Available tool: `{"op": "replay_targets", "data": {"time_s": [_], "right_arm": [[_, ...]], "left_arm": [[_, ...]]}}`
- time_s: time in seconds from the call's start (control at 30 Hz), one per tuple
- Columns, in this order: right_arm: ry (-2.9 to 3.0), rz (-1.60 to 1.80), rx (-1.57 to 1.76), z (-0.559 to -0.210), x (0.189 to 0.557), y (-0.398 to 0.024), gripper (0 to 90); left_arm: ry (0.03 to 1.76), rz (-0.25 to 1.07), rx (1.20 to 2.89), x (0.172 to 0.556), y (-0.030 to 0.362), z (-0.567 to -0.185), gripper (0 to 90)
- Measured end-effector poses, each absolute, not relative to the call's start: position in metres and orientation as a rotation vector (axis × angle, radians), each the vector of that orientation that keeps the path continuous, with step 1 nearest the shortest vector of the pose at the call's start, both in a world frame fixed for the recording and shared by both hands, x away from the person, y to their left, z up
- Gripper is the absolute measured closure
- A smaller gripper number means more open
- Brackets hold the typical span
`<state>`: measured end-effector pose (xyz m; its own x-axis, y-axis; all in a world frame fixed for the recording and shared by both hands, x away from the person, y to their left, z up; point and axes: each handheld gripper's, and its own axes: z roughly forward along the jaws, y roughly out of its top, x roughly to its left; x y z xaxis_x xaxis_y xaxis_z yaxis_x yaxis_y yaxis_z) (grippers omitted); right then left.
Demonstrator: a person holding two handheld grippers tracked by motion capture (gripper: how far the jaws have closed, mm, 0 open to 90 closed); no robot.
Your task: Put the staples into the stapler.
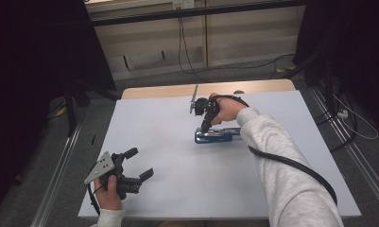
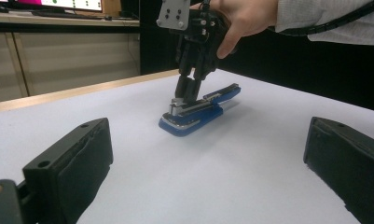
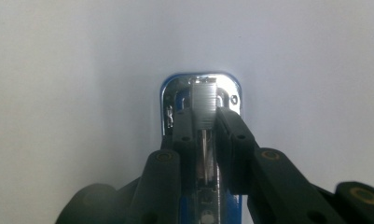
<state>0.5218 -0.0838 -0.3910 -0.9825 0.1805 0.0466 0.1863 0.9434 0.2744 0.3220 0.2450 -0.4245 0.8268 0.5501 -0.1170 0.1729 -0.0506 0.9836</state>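
A blue stapler (image 1: 220, 136) with a metal top lies flat on the white table (image 1: 168, 142), a little right of centre. My right gripper (image 1: 204, 126) comes down on its left end from above, jaws shut on either side of the metal staple rail (image 3: 204, 100). The blue base (image 3: 201, 80) shows beyond the jaw tips of that gripper (image 3: 204, 122). In the left gripper view the same stapler (image 2: 198, 114) sits ahead, with the right gripper (image 2: 187, 95) pinching its raised metal front. My left gripper (image 1: 140, 163) rests open near the table's front left corner, nothing between its jaws (image 2: 208, 140).
The table's far edge is a bare wooden strip (image 1: 177, 89). Metal rails (image 1: 59, 165) run along the floor on both sides. Cables (image 1: 187, 56) trail over the floor behind the table. A black cable (image 1: 291, 163) hangs from the right gripper over the person's grey sleeve.
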Motion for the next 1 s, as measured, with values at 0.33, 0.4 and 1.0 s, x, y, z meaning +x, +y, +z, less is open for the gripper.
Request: {"op": "replay_targets", "data": {"time_s": [0.33,0.4,1.0], "right_arm": [[-3.082,-0.428,-0.285,-0.3935,0.5221,-0.0834,78.3],[-3.082,-0.43,-0.281,-0.3939,0.5222,-0.0834,78.3],[-3.074,-0.54,-0.34,-0.3915,0.5176,-0.087,58.7]], "left_arm": [[0.579,0.333,1.624,0.3225,0.2446,-0.4249,1.2],[0.579,0.332,1.623,0.3225,0.2446,-0.4249,1.2],[0.583,0.314,1.634,0.3245,0.2418,-0.4266,1.2]]}}
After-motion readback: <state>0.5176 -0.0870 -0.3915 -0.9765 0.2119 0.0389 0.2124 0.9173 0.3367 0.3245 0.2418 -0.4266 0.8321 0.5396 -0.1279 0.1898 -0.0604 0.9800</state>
